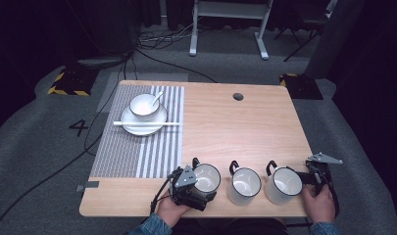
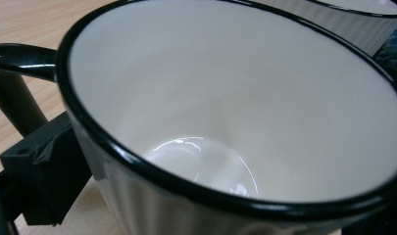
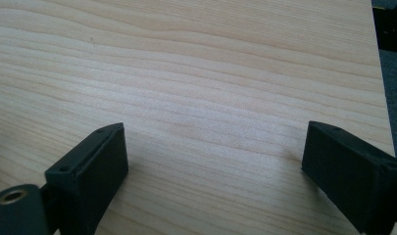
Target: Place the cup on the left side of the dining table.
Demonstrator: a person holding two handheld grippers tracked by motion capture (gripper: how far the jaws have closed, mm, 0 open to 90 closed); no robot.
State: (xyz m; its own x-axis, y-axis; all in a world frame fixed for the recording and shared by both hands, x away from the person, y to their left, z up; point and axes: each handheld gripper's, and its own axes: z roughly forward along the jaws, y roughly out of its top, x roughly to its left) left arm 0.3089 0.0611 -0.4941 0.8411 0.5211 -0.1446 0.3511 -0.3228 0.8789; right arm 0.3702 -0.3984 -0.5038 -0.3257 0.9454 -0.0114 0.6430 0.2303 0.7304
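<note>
1. Standing in a row along the near edge of the table [image 1: 245, 127] are three white mugs with black rims and handles: left mug [image 1: 206, 178], middle mug [image 1: 244, 185], right mug [image 1: 283, 184].
2. Left gripper [image 1: 192, 188] sits at the left mug's near-left side, held by the left hand [image 1: 170, 211]. In the left gripper view this mug [image 2: 235, 112] sits right against the camera, with one black jaw pressed to its outer wall at lower left; the other jaw is hidden, so whether the grip is pinching cannot be told for sure.
3. Behind it in that view, the rim of the next mug [image 2: 353, 14] appears at top right.
4. Right gripper [image 1: 319, 177] lies just right of the right mug, held by the right hand [image 1: 317, 203]. In the right gripper view its jaws are spread wide with bare wood between them.
5. Farther back on the left, a striped mat [image 1: 137, 147] carries a saucer [image 1: 144, 125] with a bowl [image 1: 144, 106] on it, a spoon [image 1: 157, 98] in the bowl, and chopsticks [image 1: 146, 123] laid across the saucer.
6. A round hole [image 1: 238, 96] lies near the table's far edge.
</note>
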